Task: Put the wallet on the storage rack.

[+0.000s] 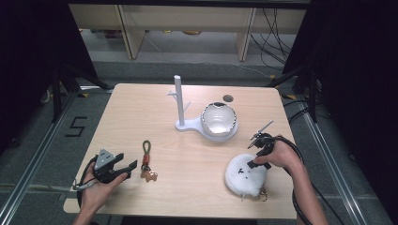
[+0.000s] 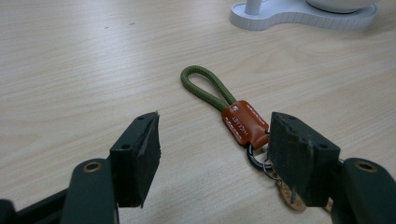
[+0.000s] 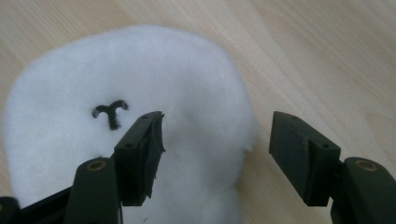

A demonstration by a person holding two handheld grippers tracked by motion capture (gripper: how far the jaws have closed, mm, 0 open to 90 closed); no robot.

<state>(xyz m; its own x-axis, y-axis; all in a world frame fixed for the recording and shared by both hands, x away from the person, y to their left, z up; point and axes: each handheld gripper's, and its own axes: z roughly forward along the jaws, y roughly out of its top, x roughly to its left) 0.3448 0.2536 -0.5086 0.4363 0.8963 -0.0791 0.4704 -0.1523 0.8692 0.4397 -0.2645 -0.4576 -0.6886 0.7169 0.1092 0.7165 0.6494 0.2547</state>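
Observation:
A keychain (image 1: 146, 155) with an olive cord loop, an orange leather tab (image 2: 245, 123) and a tan charm lies at the front left of the wooden table (image 1: 141, 117). My left gripper (image 1: 127, 166) rests just left of it, open; in the left gripper view its jaws (image 2: 215, 135) stand wide, the right one beside the key ring, not touching the tab. A white plush toy (image 1: 244, 176) with black stitched marks (image 3: 110, 111) lies at the front right. My right gripper (image 1: 256, 161) hovers over its right edge, open (image 3: 217, 135), one jaw over the plush, one over bare wood.
A white stand with an upright post (image 1: 179, 101) and side pegs sits mid-table, its base (image 2: 299, 18) bearing a white bowl (image 1: 218, 118). A round hole (image 1: 228, 98) sits behind the bowl. Shelving and cables lie beyond the table's far edge.

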